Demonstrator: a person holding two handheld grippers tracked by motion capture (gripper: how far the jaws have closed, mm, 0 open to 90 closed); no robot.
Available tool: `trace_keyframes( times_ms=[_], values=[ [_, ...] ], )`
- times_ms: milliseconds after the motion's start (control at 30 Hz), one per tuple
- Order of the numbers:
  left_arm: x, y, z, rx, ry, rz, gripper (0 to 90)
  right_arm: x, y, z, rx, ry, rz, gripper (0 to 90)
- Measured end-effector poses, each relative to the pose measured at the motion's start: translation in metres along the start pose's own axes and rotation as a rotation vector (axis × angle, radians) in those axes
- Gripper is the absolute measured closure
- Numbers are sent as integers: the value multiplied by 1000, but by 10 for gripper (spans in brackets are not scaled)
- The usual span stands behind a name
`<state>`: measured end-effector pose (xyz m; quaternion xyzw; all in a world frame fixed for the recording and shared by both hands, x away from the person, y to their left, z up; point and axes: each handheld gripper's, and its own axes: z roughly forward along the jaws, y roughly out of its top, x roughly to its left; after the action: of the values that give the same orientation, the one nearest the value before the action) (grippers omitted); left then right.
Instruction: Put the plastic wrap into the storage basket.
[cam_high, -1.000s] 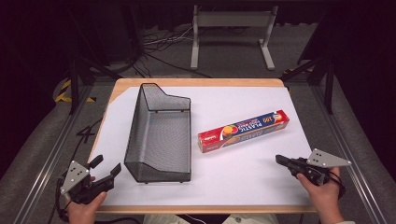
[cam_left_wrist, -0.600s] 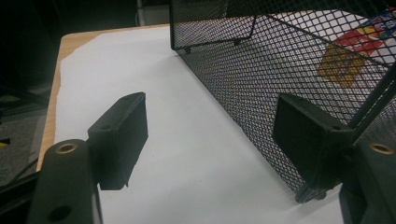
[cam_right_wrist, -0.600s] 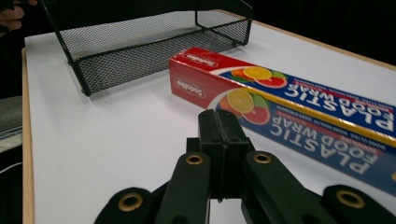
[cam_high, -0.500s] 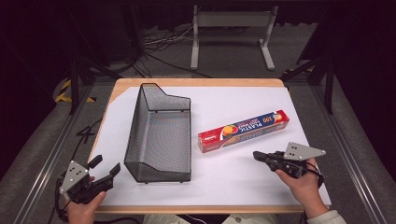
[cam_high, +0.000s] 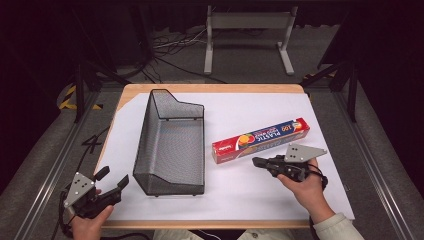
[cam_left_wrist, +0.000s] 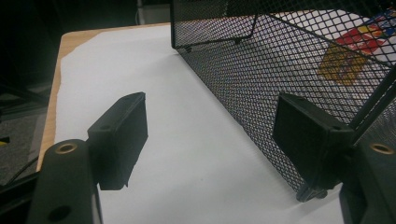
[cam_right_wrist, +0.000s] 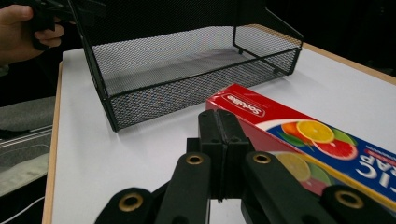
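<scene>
Work is barely starting: right gripper (cam_high: 260, 162), fingers pressed together, is nearing the long red cardboard plastic-wrap box (cam_high: 261, 140) at 3 o'clock of the empty black wire-mesh tray (cam_high: 172, 145); left gripper (cam_high: 111, 180), fingers wide, is waiting

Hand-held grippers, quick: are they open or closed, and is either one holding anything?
Left hand-held gripper: open, holding nothing, beside the mesh basket.
Right hand-held gripper: closed, holding nothing, next to the plastic wrap box.

A wooden table (cam_high: 150, 92) under a white sheet (cam_high: 260, 195) stands on grey carpet (cam_high: 45, 165) in a dark room. Beyond it, cables (cam_high: 170, 47) lie beside a grey metal stand (cam_high: 247, 25). Rails (cam_high: 380, 160) flank the table.
</scene>
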<state>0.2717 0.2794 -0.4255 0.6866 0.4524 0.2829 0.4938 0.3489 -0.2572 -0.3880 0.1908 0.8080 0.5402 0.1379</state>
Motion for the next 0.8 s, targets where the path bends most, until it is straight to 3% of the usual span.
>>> trace_keyframes(
  times_ms=[133,300,500,800],
  values=[
    [1,0,-1,2,-1,2,272,-2,4,13,21,16,-20,900],
    [0,0,0,-2,-1,5,272,-7,6,41,101,32,-17,900],
    [1,0,-1,1,-2,2,272,-12,6,67,156,43,-15,900],
    [1,0,-1,0,-4,3,272,-12,2,91,238,66,-9,900]
  ],
)
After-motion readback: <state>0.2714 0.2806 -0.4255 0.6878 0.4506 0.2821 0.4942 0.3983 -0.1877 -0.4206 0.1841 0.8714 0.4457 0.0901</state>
